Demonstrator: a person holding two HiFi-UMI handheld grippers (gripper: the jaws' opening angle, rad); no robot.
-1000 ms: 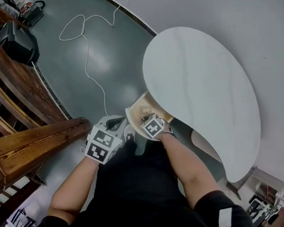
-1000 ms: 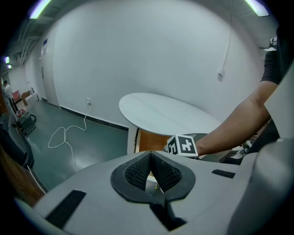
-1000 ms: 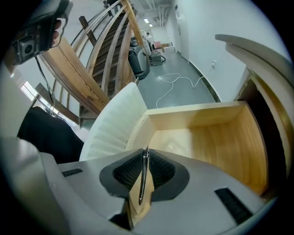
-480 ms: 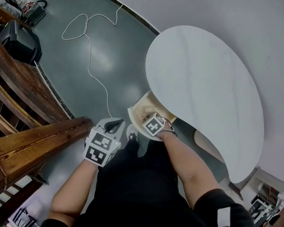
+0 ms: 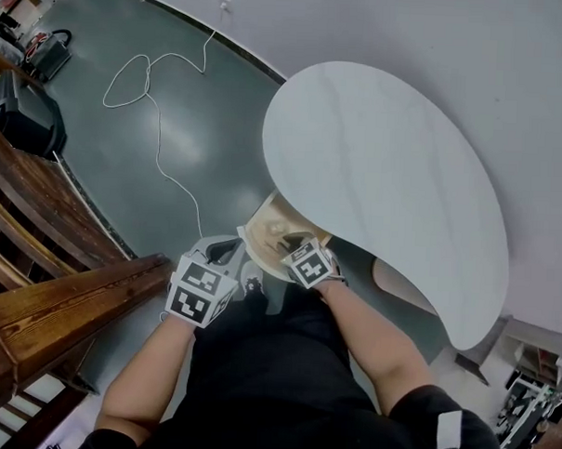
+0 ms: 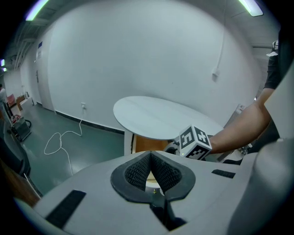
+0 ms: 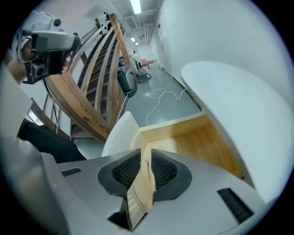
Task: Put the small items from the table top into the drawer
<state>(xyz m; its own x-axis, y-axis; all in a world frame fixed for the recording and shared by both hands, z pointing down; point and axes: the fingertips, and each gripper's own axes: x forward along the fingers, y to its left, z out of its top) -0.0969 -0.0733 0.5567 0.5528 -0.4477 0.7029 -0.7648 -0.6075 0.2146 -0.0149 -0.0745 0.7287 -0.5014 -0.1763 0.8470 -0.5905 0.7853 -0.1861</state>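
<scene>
**A:** First entry, the table top?

**B:** Table top (image 5: 385, 186): white, rounded, kidney-shaped, standing close to a pale wall (image 5: 511, 61).

**A:** The drawer?

**B:** Drawer (image 5: 265, 220): pale wood inside, open, projecting from under the table top's near edge toward the person. Its contents are too small to tell in the head view. The right gripper view shows only the wooden floor and one side wall.

**A:** Right gripper?

**B:** Right gripper (image 7: 146, 158): placed on the drawer's front panel (image 7: 140, 188). One jaw is on the white outer face and one on the wooden inner face. The jaws are narrow, and the panel fills the gap between the pads, so the panel is clamped.

**A:** Left gripper?

**B:** Left gripper (image 6: 150, 158): held just to the left of the drawer and apart from it, pointing toward the table. The jaw tips are together with nothing between them.

**A:** Surroundings?

**B:** One white cable (image 5: 155, 120), looped on the grey-green floor (image 5: 210, 151), well apart from the table. Wooden rails (image 5: 64, 293) stand at the person's left.
</scene>
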